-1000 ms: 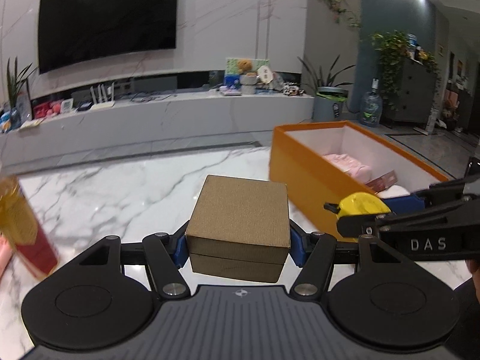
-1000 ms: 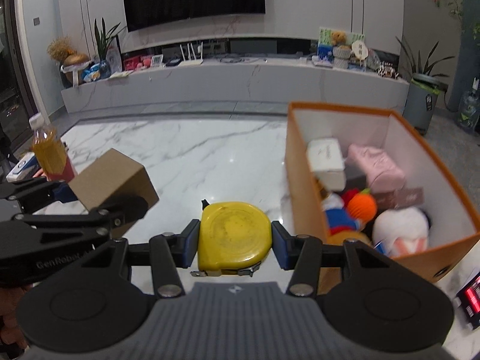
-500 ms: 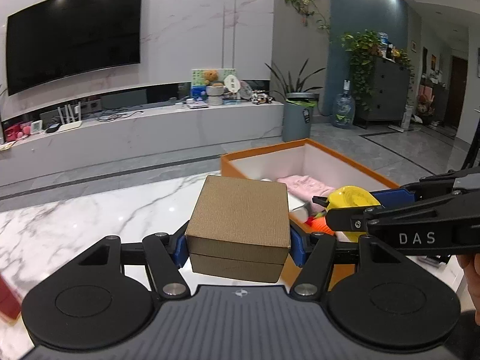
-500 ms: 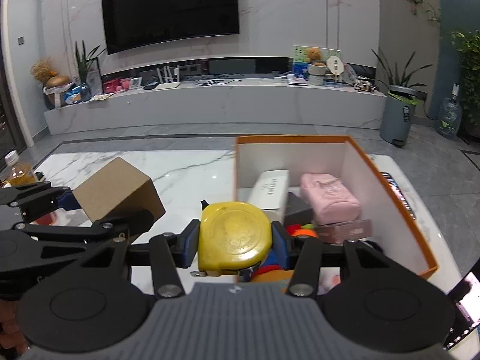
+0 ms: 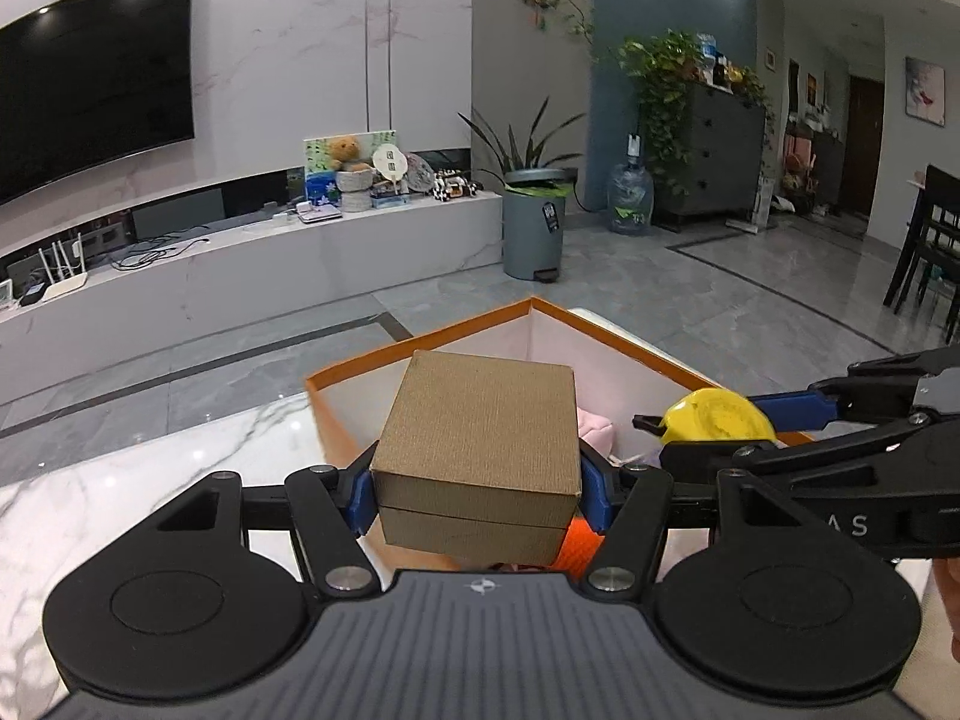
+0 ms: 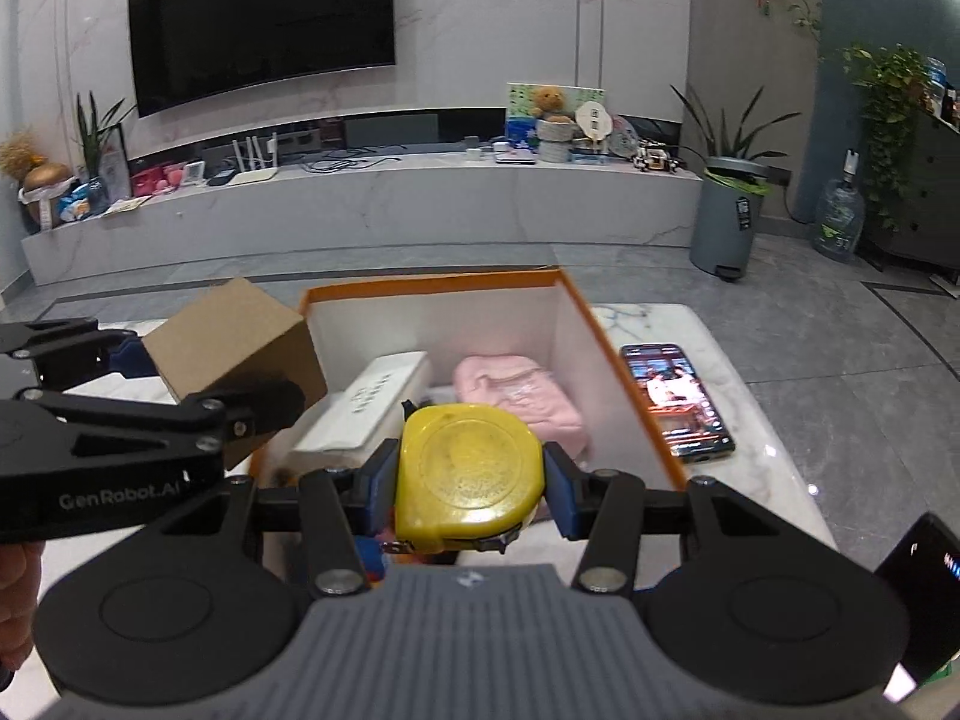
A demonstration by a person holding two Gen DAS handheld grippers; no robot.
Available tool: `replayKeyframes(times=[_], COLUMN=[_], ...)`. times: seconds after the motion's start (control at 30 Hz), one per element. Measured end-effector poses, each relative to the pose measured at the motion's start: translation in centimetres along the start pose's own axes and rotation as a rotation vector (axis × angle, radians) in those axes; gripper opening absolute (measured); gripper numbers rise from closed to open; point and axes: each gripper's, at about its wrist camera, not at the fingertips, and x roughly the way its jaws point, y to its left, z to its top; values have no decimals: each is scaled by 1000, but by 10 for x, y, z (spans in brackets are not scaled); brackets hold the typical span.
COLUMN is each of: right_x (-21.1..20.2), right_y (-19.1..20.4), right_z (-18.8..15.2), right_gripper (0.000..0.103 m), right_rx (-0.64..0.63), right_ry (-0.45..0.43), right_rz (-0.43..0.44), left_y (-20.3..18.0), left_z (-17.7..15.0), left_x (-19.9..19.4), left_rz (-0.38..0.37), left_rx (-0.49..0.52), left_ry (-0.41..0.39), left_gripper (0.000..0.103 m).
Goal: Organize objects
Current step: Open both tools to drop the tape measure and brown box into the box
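Observation:
My left gripper (image 5: 477, 489) is shut on a brown cardboard box (image 5: 480, 438) and holds it above the near left part of the orange storage box (image 5: 360, 363). My right gripper (image 6: 471, 483) is shut on a yellow tape measure (image 6: 468, 471) and holds it above the same orange storage box (image 6: 576, 300). The brown box (image 6: 234, 339) and the left gripper show at the left of the right wrist view. The tape measure (image 5: 717, 417) shows at the right of the left wrist view. Inside the orange box lie a pink pouch (image 6: 516, 384) and a white box (image 6: 375, 399).
The orange box stands on a white marble table (image 5: 120, 480). A phone (image 6: 675, 399) with a lit screen lies on the table right of the box. A second dark device (image 6: 927, 594) sits at the near right edge.
Both grippers have moved forward and to the right with their loads, from beside the orange box to above it. The bottle at the left has left the view.

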Motion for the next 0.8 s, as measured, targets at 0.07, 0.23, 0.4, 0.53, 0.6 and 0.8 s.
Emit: replayKeyframes(times=[0.07,0.23,0.4,0.53,0.6,0.8], right_x=[9,37,64,83,90,111], right_y=[-7,-22,-33,-35,-33,-33], right_z=[4,14,26,32,33,31], right_gripper=[52,52,52,52,52,52], right_rx=[2,15,47,40,28,10], right_ry=[0,19,41,78,100,151], right_rz=[-13,-33,-37,-34,-34,-51], left_y=[-1,-1,-8,-19,-26,-28], left_z=[0,0,-4,-7,-8,-5], left_x=[10,38,55,59,60,67], left_rz=[-7,-3,-8,-48,-52,-47], left_rx=[4,4,24,47,69,91], left_ry=[11,57,101,136,144,182], left_gripper=[72,72,72,72,72,68])
